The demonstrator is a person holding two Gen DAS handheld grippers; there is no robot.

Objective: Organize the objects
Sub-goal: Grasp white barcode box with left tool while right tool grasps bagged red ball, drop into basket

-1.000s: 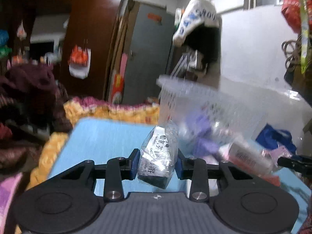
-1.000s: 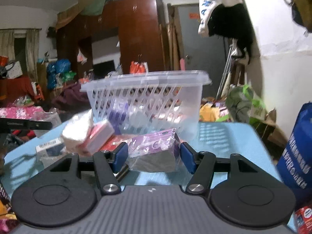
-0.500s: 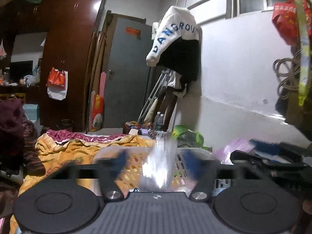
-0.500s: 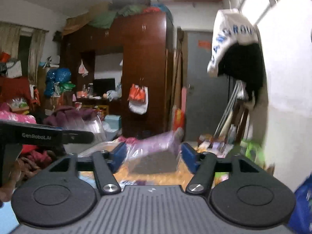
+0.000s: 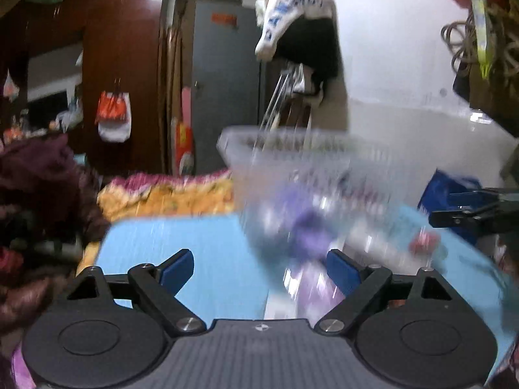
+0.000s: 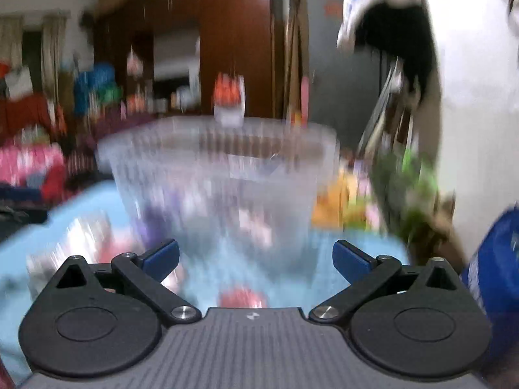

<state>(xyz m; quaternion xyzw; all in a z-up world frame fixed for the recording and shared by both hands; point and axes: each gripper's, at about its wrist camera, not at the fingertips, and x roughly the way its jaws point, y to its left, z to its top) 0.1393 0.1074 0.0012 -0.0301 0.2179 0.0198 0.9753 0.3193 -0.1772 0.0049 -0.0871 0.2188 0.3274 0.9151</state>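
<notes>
Blue pads tipped both pairs of tongs, and both pairs stood spread wide with nothing gripped. The left tongs [image 5: 259, 269] had just been opening; between their pads lay only bare light-blue surface [image 5: 194, 236] and, toward the right pad, a blurred purple packet [image 5: 311, 236] that neither pad pressed on. Whether that packet lay inside the basket or just in front of it could not be told through the blur. Ahead and to the right of these tongs stood the clear slatted plastic basket [image 5: 292, 149] on the surface, with smeared purple and white shapes showing through its wall. At the far right edge of this view a black arm of the right tongs reached in, in front of a blue bag [image 5: 454, 188].

In the right wrist view the right tongs [image 6: 256, 259] had also just been opening and hung with their jaws far apart and empty, well short of the basket. The basket [image 6: 220, 162] stood straight ahead of them, upright on the blue surface [image 6: 356, 249]. To the left of the basket lay blurred pink and white packets [image 6: 87, 240] on the surface, too smeared to tell apart. A red-topped item [image 6: 241, 296] showed just above the tongs' body, low between the pads and untouched by them. At the right edge stood the blue bag [image 6: 496, 259]
</notes>
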